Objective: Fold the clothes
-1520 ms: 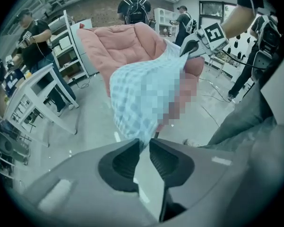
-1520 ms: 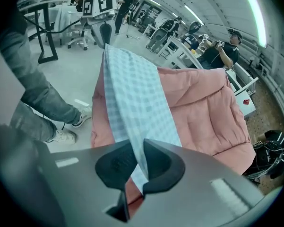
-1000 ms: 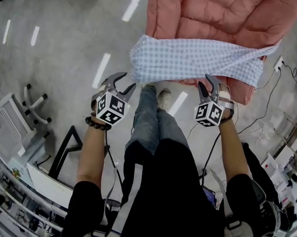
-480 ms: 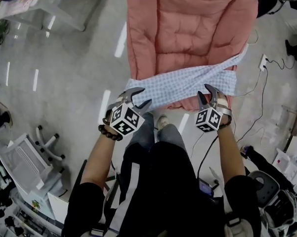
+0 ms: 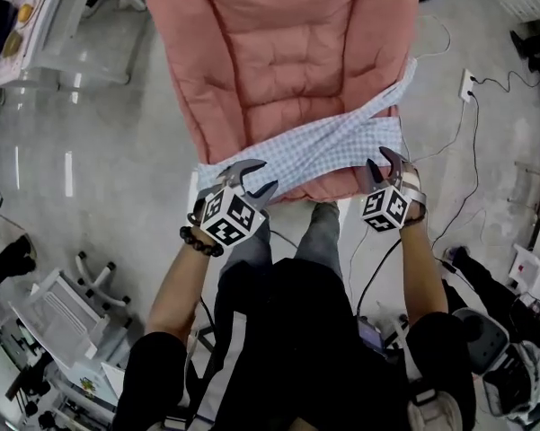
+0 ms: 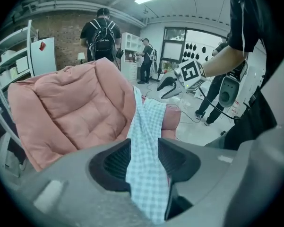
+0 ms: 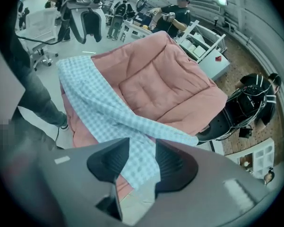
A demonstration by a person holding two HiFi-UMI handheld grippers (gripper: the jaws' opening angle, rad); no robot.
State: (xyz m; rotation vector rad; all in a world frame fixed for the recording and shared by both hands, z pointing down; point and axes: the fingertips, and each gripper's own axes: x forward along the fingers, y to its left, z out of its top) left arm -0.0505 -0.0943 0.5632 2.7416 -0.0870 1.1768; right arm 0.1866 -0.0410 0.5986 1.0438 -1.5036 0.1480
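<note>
Cloth position: checked cloth (image 5: 305,155), pale blue and white, drawn out as a band across the near edge of the pink quilted cushion (image 5: 278,52). One narrower strip runs off diagonally toward the cushion's far right corner.

Left tongs (image 5: 256,178): at the near left corner of the cushion. Jaws have just been closing, and the cloth runs up between the pads, clamped. Right tongs (image 5: 379,163): at the near right corner, clenched on the other end of the same cloth, fabric filling the gap between the pads.

Key relation: the cloth's long axis runs from one pair of tongs to the other, parallel to the cushion's near edge. Each hand has one end, so neither is nearer. The bulk of the fabric lies ahead of both tongs, over the cushion.

Judgement: fold not yet made. The next move likely depends on keeping the span taut and level, then laying it onto the cushion or bringing the two ends together. The loose diagonal strip could bunch.
</note>
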